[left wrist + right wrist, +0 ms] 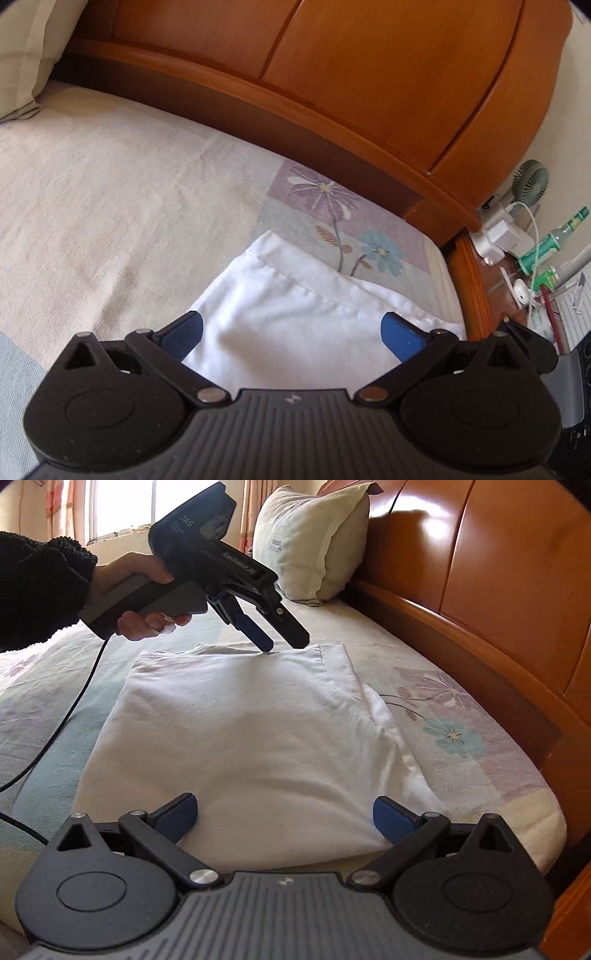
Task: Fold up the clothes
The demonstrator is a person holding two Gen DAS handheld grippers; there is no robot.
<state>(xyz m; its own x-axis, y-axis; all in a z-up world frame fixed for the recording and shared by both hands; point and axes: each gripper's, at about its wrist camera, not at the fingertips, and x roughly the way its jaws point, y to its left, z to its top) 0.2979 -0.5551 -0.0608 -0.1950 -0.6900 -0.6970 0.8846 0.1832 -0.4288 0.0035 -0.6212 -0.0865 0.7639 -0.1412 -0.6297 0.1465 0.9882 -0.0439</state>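
Note:
A white garment point(251, 731) lies folded into a rough rectangle on the flowered bed sheet point(454, 734). In the right wrist view my right gripper point(284, 816) stands open over the garment's near edge, with cloth lying between its blue pads point(391, 818) but not pinched. At the far edge a hand point(140, 576) holds my left gripper point(282, 644), open, its tips at or just above the hem. In the left wrist view the left gripper point(291, 334) is open over the same white garment point(288, 314), whose stitched hem runs ahead of the fingers.
A wooden headboard point(480, 590) runs along the right side of the bed, with a pale pillow point(310, 542) against it. Beyond the bed's corner a nightstand holds a green bottle point(550, 240), a small fan point(532, 181) and a white charger point(506, 232). A black cable point(62, 716) trails across the sheet at left.

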